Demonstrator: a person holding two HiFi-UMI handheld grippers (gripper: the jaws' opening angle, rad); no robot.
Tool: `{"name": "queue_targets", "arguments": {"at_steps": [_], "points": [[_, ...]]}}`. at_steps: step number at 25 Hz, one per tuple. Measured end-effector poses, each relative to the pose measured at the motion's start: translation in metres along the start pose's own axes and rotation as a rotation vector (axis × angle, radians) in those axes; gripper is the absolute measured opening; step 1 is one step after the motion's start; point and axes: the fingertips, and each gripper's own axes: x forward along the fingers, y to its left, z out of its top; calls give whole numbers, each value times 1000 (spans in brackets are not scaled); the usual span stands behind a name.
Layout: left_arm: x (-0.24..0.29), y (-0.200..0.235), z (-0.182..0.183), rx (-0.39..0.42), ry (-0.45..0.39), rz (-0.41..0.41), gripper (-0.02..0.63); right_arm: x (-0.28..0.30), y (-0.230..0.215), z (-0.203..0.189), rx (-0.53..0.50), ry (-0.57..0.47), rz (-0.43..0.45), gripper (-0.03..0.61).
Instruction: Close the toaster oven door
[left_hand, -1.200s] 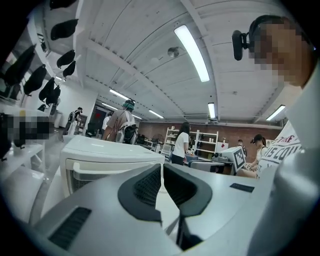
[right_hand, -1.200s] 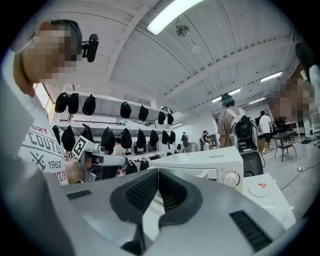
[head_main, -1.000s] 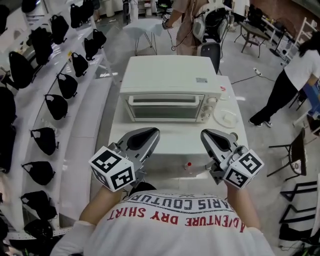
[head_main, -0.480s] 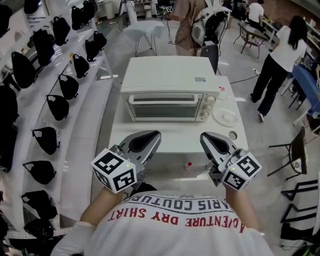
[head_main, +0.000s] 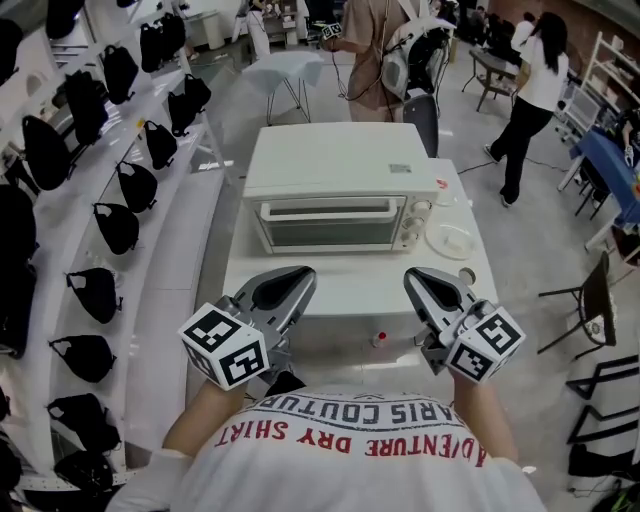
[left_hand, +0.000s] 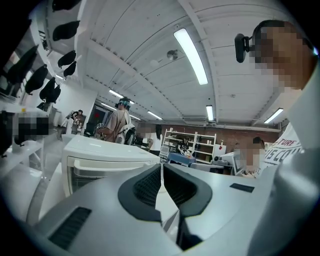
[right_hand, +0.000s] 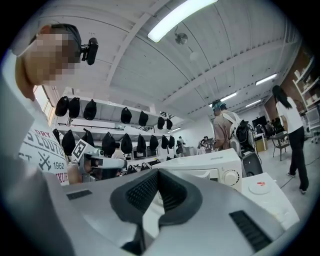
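Toaster oven (head_main: 335, 190) was noted mid-table, its door (head_main: 325, 233) seemingly upright. Left gripper (head_main: 298, 274) and right gripper (head_main: 416, 277) were held closed, empty, well short. Door was judged rigid, hinged, light; best pushed at top handle (head_main: 325, 208).

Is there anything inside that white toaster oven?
The toaster oven door is shut. Through the glass only a dim inside shows; any tray or food there cannot be made out.

A white plate (head_main: 449, 240) lies on the table (head_main: 340, 290); black bags (head_main: 117, 225) line shelves (head_main: 155, 300).
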Motion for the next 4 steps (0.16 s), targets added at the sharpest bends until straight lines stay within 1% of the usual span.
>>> {"name": "queue_targets", "arguments": {"at_steps": [4], "points": [[1,4,1,2,3,2,40,2,-4,0,3,1,-13,21]]}}
